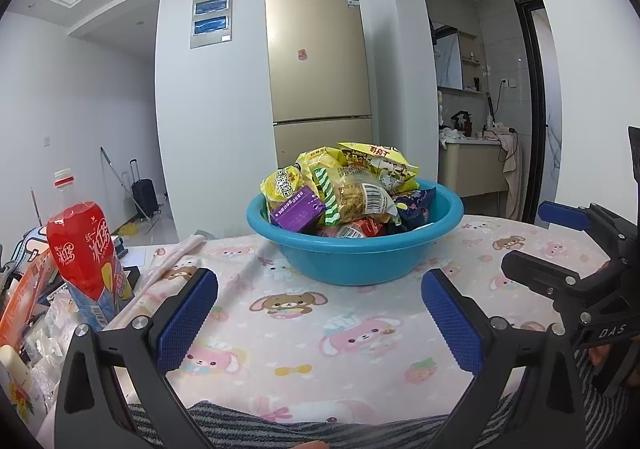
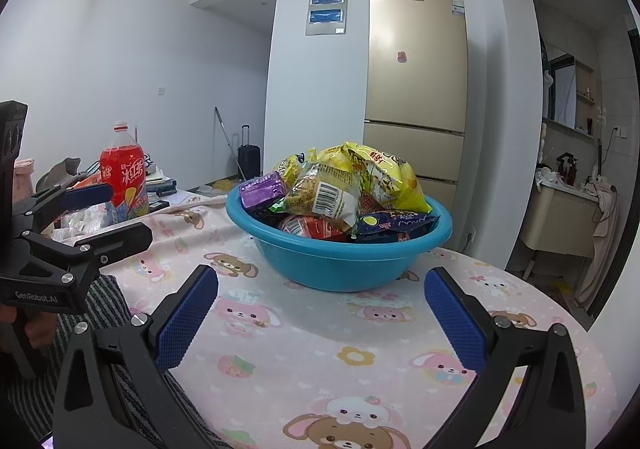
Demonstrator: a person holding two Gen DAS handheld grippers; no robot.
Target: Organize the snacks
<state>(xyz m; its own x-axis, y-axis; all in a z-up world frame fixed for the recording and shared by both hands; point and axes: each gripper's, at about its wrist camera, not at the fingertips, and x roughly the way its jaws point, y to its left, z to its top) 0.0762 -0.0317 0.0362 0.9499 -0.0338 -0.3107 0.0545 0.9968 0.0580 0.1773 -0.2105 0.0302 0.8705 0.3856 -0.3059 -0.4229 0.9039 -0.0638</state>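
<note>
1. We see a blue basin (image 1: 356,245) heaped with snack packets (image 1: 348,189) sitting on the table under a pink cartoon tablecloth (image 1: 288,329), ahead of both grippers.
2. Our left gripper (image 1: 320,325) hovers low over the cloth short of the basin, jaws spread wide, nothing between them.
3. Our right gripper (image 2: 320,325) is just beside it, also released and empty.
4. A purple packet (image 2: 262,189) lies on the basin's left side, and a barcoded clear packet (image 2: 324,197) sits mid-pile.
5. A red drink bottle (image 1: 86,249) stands left of the basin, well apart.

A blue basin (image 1: 352,257) sits upright on the cloth, heaped with mixed snack packets (image 1: 344,189).
</note>
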